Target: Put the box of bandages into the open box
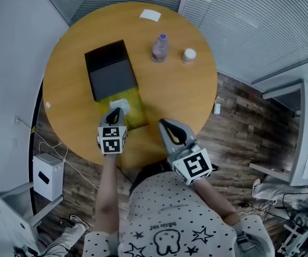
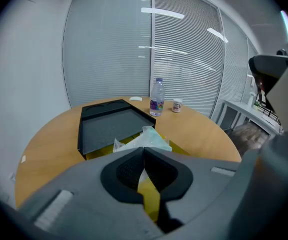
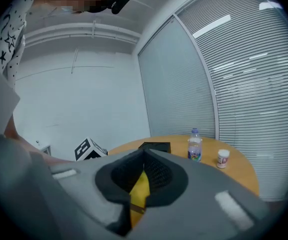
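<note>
Left gripper [image 1: 115,112] is clamped narrow, apparently pinching an edge of the box of bandages [image 1: 119,104], which sits just ahead of its tips over the yellow tray of the open box [image 1: 137,111], near the counter's [image 1: 180,95] near edge; the right gripper [image 1: 165,123], shut and empty, is farther away

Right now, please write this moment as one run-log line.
left gripper: fingers shut, tips at pale packet over yellow box, hold unclear | right gripper: fingers shut, empty, near table edge

I can read no text anywhere. The labels on the bottle [image 1: 159,48] and small jar [image 1: 189,55] are too small.
</note>
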A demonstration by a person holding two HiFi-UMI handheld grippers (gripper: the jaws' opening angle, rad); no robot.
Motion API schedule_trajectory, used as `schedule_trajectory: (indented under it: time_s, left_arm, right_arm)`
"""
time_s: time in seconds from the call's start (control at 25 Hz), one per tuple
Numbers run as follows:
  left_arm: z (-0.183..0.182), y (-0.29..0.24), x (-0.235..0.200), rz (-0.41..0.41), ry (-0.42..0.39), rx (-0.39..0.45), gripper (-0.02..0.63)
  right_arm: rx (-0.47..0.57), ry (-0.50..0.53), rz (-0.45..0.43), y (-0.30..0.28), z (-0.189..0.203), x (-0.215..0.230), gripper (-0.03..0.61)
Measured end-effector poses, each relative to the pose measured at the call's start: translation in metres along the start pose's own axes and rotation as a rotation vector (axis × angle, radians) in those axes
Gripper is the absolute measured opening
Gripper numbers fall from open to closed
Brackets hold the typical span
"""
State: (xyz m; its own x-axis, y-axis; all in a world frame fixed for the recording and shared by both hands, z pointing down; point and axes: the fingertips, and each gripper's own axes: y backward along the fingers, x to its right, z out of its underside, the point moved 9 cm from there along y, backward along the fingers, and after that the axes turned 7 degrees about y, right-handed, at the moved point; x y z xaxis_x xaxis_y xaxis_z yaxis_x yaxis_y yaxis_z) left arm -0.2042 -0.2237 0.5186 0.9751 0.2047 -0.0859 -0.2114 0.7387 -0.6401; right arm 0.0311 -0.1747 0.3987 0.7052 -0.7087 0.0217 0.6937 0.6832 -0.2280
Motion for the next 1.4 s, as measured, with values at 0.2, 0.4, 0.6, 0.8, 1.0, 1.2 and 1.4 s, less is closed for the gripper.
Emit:
schedule_trajectory:
  time_s: [0.2,0.4,0.6,0.8,1.0,1.2,1.4]
  left_arm:
    - [0.003,-0.016,0.003,0.015,-0.011,-0.051,0.012]
    - [0.008,-0.029,0.006,0.011,-0.022,-0.110,0.012]
    - [0.013,-0.037,0.007,0.008,-0.037,-0.156,0.014]
    - [0.018,-0.042,0.006,0.011,-0.046,-0.193,0.014]
    - [0.020,-0.044,0.003,-0.001,-0.053,-0.212,0.024]
    - [0.018,-0.041,0.002,0.008,-0.042,-0.186,0.129]
    - [0.018,-0.040,0.004,0.015,-0.045,-0.176,0.143]
  right_arm:
    - [-0.017,-0.003,-0.009,-0.003,0.003,0.001,0.005]
    - [-0.033,-0.011,-0.012,-0.003,0.006,0.002,0.005]
    - [-0.042,-0.014,-0.015,-0.003,0.008,0.001,0.005]
    - [-0.050,-0.018,-0.010,-0.003,0.009,0.003,0.005]
    - [-0.056,-0.020,-0.004,-0.004,0.008,0.006,0.005]
    - [-0.059,-0.024,-0.006,-0.007,0.008,0.009,0.005]
    - [-0.055,-0.025,-0.016,-0.009,0.009,0.009,0.005]
